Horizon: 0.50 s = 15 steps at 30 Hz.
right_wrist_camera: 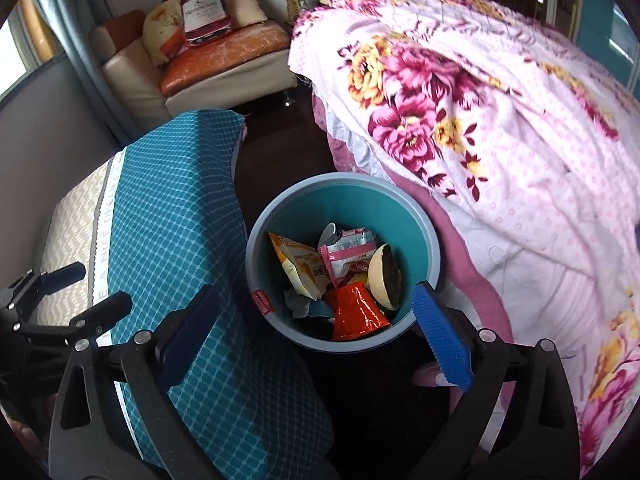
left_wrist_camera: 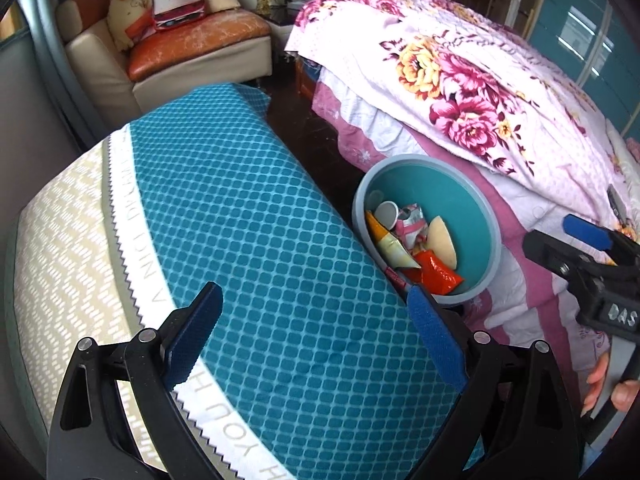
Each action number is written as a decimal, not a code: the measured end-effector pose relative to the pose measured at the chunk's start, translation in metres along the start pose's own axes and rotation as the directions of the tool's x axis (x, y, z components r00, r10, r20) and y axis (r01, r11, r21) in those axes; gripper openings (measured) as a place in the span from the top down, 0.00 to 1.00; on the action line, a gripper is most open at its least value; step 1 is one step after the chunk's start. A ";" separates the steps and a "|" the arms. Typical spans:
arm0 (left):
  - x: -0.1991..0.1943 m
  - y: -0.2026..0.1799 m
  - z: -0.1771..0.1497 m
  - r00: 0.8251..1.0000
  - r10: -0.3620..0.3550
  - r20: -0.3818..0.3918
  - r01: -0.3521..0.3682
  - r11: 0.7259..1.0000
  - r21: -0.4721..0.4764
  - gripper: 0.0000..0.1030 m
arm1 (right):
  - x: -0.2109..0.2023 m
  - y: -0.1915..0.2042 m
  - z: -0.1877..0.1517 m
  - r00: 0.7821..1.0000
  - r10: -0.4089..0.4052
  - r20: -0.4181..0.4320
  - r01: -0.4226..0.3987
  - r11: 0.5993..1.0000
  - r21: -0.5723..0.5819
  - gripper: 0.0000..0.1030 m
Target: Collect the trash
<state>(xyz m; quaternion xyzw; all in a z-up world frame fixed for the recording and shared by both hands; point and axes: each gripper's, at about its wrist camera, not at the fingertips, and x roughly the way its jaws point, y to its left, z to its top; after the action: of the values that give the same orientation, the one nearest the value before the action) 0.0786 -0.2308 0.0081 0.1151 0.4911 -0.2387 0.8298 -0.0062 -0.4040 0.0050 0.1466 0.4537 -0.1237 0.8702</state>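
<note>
Bin [right_wrist_camera: 424, 236] sits on the floor, wedged between the blue cushion [right_wrist_camera: 180, 216] and the bed [right_wrist_camera: 500, 160], so both hands can reach it. Trash [right_wrist_camera: 336, 276] is inside: wrappers, an orange pouch. Right gripper [right_wrist_camera: 316, 340] hangs over the bin, jaws released and empty. Left gripper [left_wrist_camera: 316, 336] is over the cushion, jaws spread, nothing held.

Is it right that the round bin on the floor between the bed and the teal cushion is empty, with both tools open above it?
Not quite: the bin is not empty. The right wrist view shows wrappers in it, among them an orange-red packet. The rest holds: it stands between the bed and the teal cushion, and the right tool and left tool are both open.
</note>
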 end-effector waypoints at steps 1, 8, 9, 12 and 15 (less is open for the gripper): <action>-0.004 0.004 -0.002 1.000 0.003 0.004 -0.003 1.000 -0.015 0.08 | -0.006 0.005 -0.001 1.000 -0.011 0.009 0.011 1.000 -0.020 0.07; -0.019 0.025 -0.014 1.000 -0.001 0.011 0.002 0.996 -0.086 0.04 | -0.029 0.030 -0.009 1.000 -0.001 0.015 0.002 0.995 -0.097 0.07; -0.021 0.027 -0.016 1.000 0.002 0.013 0.000 0.996 -0.092 0.04 | -0.032 0.032 -0.010 1.000 0.005 0.014 -0.004 0.995 -0.102 0.07; -0.025 0.033 -0.022 1.000 0.008 -0.004 -0.008 0.994 -0.106 0.04 | -0.039 0.036 -0.015 1.000 -0.002 0.025 0.005 0.993 -0.117 0.07; -0.030 0.037 -0.028 1.000 0.027 0.003 -0.026 0.994 -0.110 0.04 | -0.044 0.038 -0.021 0.999 -0.013 0.032 0.017 0.992 -0.122 0.07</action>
<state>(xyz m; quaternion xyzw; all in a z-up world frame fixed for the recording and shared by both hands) 0.0636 -0.1782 0.0190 0.0753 0.5003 -0.2004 0.8390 -0.0334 -0.3571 0.0354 0.0877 0.4477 -0.1043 0.8837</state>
